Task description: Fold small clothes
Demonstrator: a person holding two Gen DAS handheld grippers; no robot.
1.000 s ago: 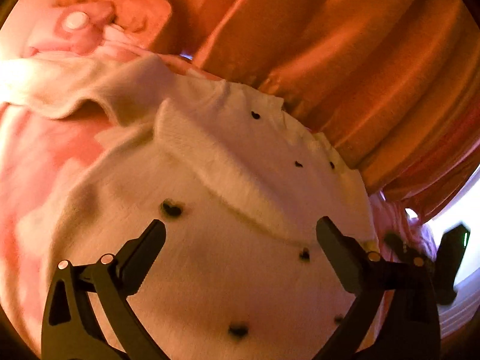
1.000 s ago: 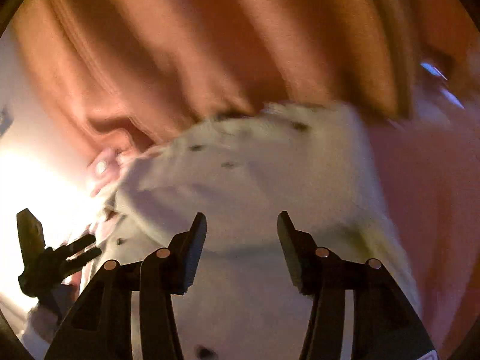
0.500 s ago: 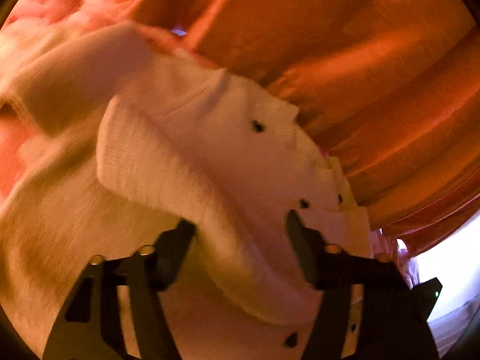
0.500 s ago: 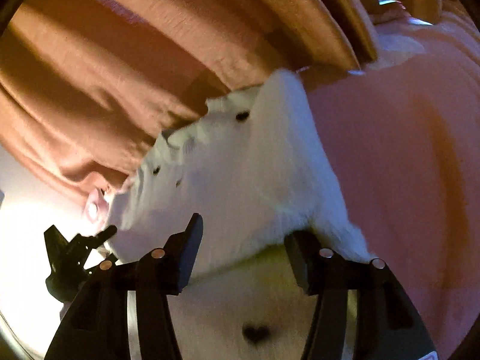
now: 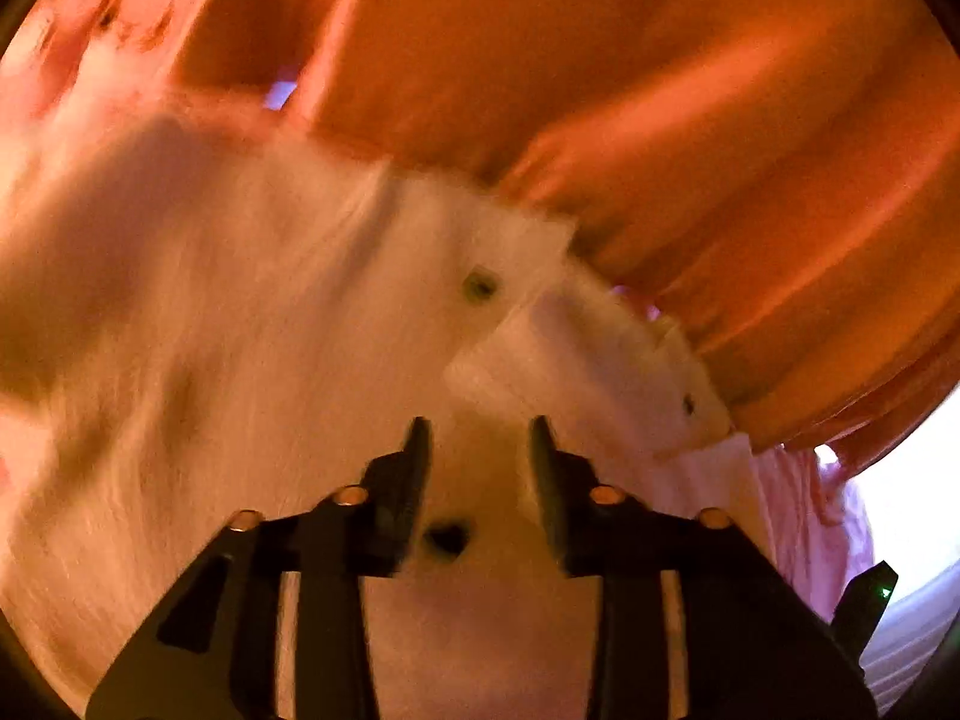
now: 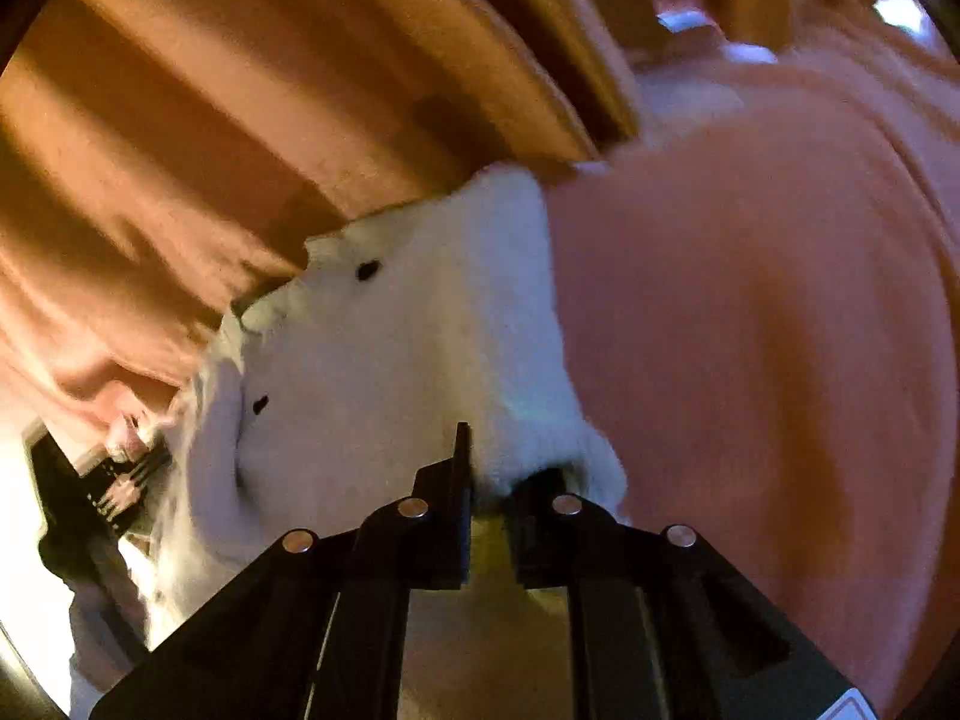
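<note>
A small white fuzzy knit garment with dark dots (image 5: 288, 324) lies on a pink bedcover. In the left wrist view my left gripper (image 5: 477, 468) has its jaws nearly together with the white knit between them. In the right wrist view the same garment (image 6: 408, 372) shows with a fold raised; my right gripper (image 6: 510, 474) is shut on its near edge, right beside the pink cover. The other gripper (image 6: 90, 498) shows blurred at the far left.
Orange curtains (image 5: 660, 120) hang close behind the garment and also show in the right wrist view (image 6: 240, 120). The pink bedcover (image 6: 750, 330) spreads to the right. A pink item (image 5: 138, 6) lies at the top left, blurred.
Both grippers went from wide open to closed on the white garment. Both cameras moved in closer and lower to the knit, and a fold of it has been drawn up.
</note>
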